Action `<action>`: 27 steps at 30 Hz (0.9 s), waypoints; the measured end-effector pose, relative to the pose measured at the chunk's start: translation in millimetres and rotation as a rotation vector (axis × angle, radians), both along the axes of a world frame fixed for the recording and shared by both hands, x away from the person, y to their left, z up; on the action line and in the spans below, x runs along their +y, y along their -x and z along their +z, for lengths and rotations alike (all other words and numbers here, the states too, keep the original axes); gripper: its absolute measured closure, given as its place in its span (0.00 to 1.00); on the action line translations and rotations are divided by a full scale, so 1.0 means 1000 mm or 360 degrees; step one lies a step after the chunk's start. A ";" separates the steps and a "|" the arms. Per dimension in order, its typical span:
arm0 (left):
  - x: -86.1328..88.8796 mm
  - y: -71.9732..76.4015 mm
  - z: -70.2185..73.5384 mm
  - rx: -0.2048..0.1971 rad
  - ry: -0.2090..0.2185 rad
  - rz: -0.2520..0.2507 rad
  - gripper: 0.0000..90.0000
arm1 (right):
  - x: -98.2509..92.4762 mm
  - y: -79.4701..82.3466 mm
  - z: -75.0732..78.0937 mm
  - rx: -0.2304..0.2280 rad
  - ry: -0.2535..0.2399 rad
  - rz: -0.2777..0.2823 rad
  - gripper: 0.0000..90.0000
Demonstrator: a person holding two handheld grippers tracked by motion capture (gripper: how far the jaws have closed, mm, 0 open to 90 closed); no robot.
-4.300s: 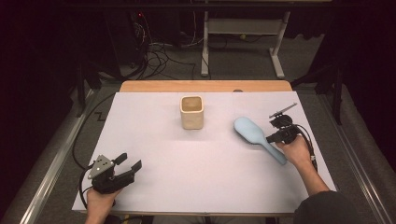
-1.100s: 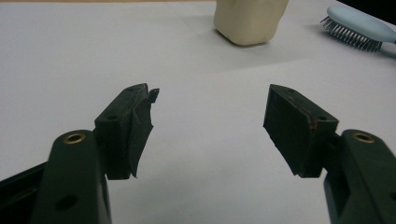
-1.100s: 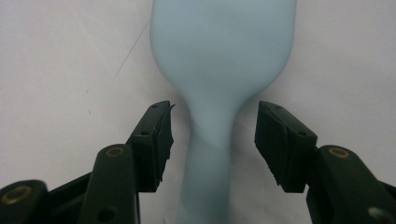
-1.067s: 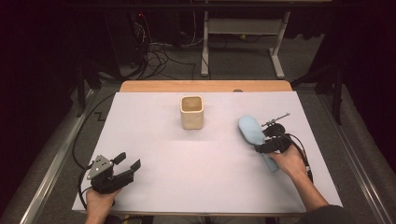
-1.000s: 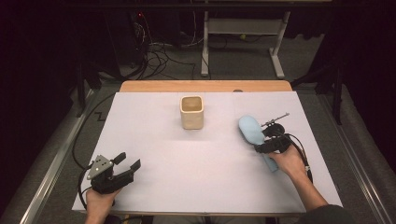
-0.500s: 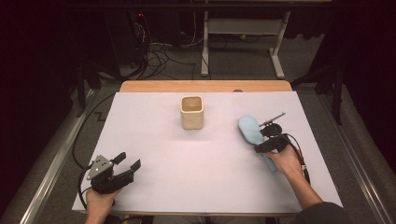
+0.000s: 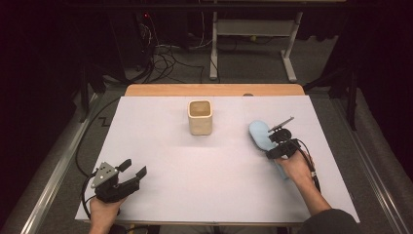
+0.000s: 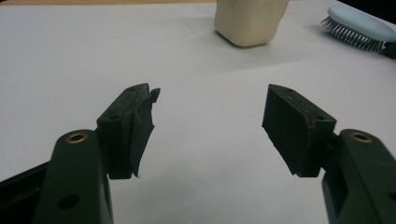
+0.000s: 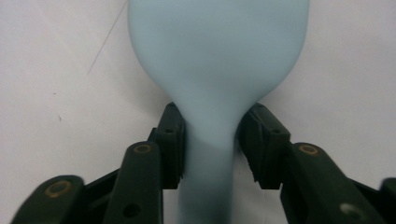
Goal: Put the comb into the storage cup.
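On the table (image 7: pixel 204 161), right gripper (image 7: pixel 281 146) has dragged brush (image 7: pixel 260 134) nearer.

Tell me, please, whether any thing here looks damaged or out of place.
One thing: in the left gripper view, the rubber pad on one jaw of the open left gripper looks torn and is peeling at its edge. The hairbrush and the cream cup look normal.

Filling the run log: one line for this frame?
left hand-held gripper open, idle | right hand-held gripper shut on hairbrush neck | cup untouched
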State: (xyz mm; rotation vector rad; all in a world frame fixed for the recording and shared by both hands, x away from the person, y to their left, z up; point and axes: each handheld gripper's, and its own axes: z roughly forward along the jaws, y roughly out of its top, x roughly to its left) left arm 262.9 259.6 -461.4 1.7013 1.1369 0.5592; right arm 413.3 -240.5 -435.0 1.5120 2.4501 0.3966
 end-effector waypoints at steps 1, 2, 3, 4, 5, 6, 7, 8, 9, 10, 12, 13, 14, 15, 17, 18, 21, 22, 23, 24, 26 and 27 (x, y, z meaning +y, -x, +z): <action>0.000 0.000 0.000 0.0000 0.0005 -0.0002 0.38 | 0.001 0.000 0.000 0.0004 0.0003 0.0007 0.73; 0.000 0.000 0.000 0.0002 0.0003 -0.0004 0.38 | 0.001 0.000 0.000 0.0005 0.0001 0.0008 0.74; 0.000 0.000 0.000 0.0005 -0.0002 -0.0006 0.38 | 0.001 -0.001 0.000 0.0009 -0.0006 0.0008 0.75; 0.000 0.000 0.000 0.0009 -0.0007 -0.0008 0.38 | 0.000 -0.002 0.000 0.0020 -0.0011 0.0004 0.76; 0.000 0.000 0.000 0.0009 -0.0007 -0.0008 0.38 | -0.001 -0.003 0.001 0.0028 -0.0017 0.0000 0.77; 0.000 0.000 0.000 0.0009 -0.0006 -0.0009 0.38 | -0.001 -0.004 0.001 0.0033 -0.0019 0.0001 0.77; 0.000 0.000 0.000 0.0009 -0.0004 -0.0009 0.38 | -0.001 -0.004 0.001 0.0035 -0.0021 -0.0002 0.77; 0.000 -0.001 -0.001 0.0010 -0.0002 -0.0008 0.38 | -0.001 -0.004 0.001 0.0038 -0.0024 -0.0006 0.78; 0.000 -0.001 -0.001 0.0012 0.0000 -0.0008 0.38 | -0.002 -0.004 0.001 0.0045 -0.0016 0.0007 0.78; 0.000 -0.001 -0.001 0.0013 0.0001 -0.0008 0.38 | -0.002 -0.005 0.001 0.0052 -0.0020 0.0011 0.78; 0.000 -0.001 -0.001 0.0013 0.0001 -0.0009 0.38 | -0.004 -0.006 0.001 0.0056 -0.0046 0.0017 0.78; 0.000 -0.001 -0.001 0.0014 0.0000 -0.0009 0.38 | -0.004 -0.006 0.001 0.0052 -0.0046 0.0021 0.78; 0.000 -0.001 -0.001 0.0014 -0.0002 -0.0009 0.38 | -0.004 -0.005 0.001 0.0048 -0.0043 0.0027 0.78; 0.000 -0.001 -0.001 0.0017 -0.0001 -0.0008 0.38 | -0.004 -0.005 0.001 0.0042 -0.0038 0.0036 0.78; 0.001 -0.001 -0.001 0.0016 -0.0002 -0.0008 0.38 | -0.004 -0.005 0.002 0.0041 -0.0024 0.0057 0.78; 0.001 -0.001 -0.001 0.0014 -0.0001 -0.0007 0.38 | -0.004 -0.005 0.002 0.0040 -0.0026 0.0060 0.78; 0.001 -0.001 -0.001 0.0013 0.0001 -0.0008 0.38 | -0.004 -0.003 0.002 0.0007 -0.0007 0.0095 0.78; 0.001 -0.001 -0.001 0.0014 0.0001 -0.0006 0.38 | -0.003 -0.003 0.002 -0.0007 -0.0001 0.0104 0.78; 0.001 -0.001 0.000 0.0011 0.0005 -0.0002 0.38 | -0.003 -0.002 0.003 -0.0006 -0.0011 0.0106 0.78; 0.001 0.000 0.000 0.0002 0.0006 -0.0001 0.38 | -0.003 -0.001 0.004 -0.0017 -0.0018 0.0109 0.79; 0.000 0.000 0.001 -0.0003 0.0003 -0.0001 0.38 | -0.005 0.000 0.006 -0.0027 -0.0033 0.0106 0.78; 0.000 0.001 0.001 -0.0005 -0.0002 -0.0001 0.38 | -0.006 0.001 0.007 -0.0040 -0.0044 0.0113 0.78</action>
